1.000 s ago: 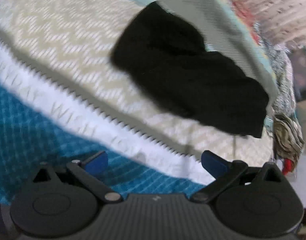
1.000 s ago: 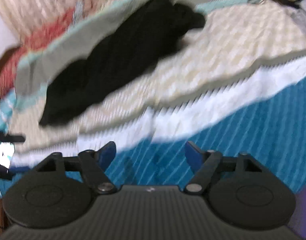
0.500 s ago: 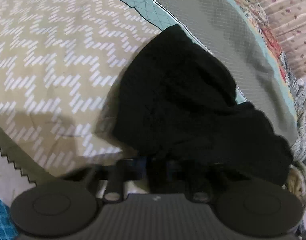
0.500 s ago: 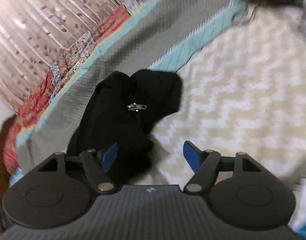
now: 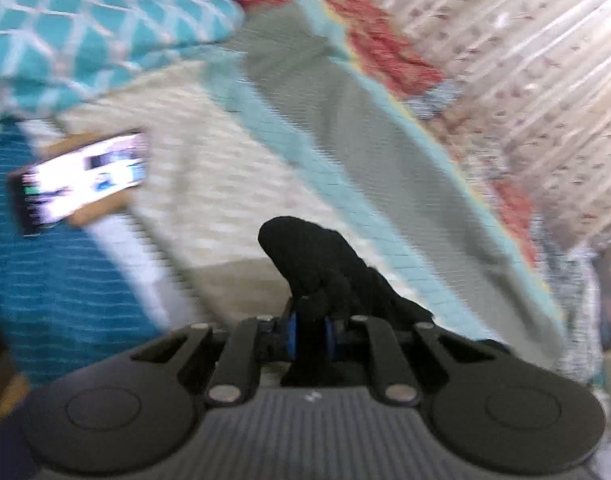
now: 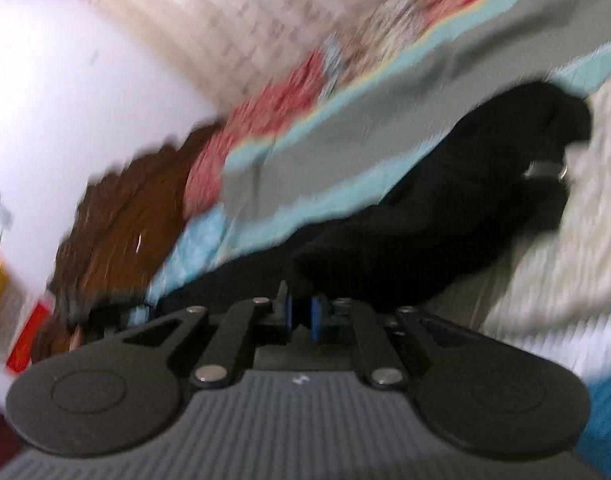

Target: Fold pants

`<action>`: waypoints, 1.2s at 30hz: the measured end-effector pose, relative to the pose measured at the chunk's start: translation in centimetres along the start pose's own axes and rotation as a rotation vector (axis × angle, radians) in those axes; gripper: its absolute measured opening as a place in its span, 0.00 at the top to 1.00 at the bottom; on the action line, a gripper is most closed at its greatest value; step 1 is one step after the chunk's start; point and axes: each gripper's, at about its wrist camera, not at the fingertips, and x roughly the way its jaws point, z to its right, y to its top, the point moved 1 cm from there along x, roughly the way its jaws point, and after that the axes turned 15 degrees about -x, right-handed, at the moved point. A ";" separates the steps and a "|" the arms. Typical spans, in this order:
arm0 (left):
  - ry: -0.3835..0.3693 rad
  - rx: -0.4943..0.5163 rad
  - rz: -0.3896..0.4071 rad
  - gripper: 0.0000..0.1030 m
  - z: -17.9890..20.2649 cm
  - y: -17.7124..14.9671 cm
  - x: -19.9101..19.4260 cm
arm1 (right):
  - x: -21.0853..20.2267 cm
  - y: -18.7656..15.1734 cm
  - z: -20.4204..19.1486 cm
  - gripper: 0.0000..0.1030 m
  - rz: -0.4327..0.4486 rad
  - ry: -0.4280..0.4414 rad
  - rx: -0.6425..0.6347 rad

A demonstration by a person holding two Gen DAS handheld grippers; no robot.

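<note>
1. black pants bunched on the bed's chevron bedspread, near the grey-and-teal border; one end pinched in the left gripper, the other reaching to the right gripper.
2. left jaws clamped on a small wad of black cloth; right jaws just closed down, nearly shut, black cloth at the pads, though too blurred to be sure of a firm bite.
3. likely trouble: thin pinch slipping out under the garment's weight; only one layer caught, so the pants hang twisted instead of flat; metal zipper pull snagging.
4. against the earlier frames: jaws wide and empty then, now closed on cloth; pants lay wholly flat, now drawn up at the ends; phone newly in the left view.
</note>
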 end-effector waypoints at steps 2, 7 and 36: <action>0.060 -0.025 -0.039 0.89 -1.7 -0.9 0.7 | -0.6 -2.4 -0.6 0.84 -0.039 -0.072 -0.018; 0.134 -0.019 -0.080 0.89 -2.8 -3.1 2.9 | -3.5 -3.6 3.7 0.84 0.018 -0.419 0.090; 0.223 0.136 -0.139 0.81 -1.8 -7.5 4.1 | -25.5 6.0 11.1 0.70 -0.060 -1.387 -0.018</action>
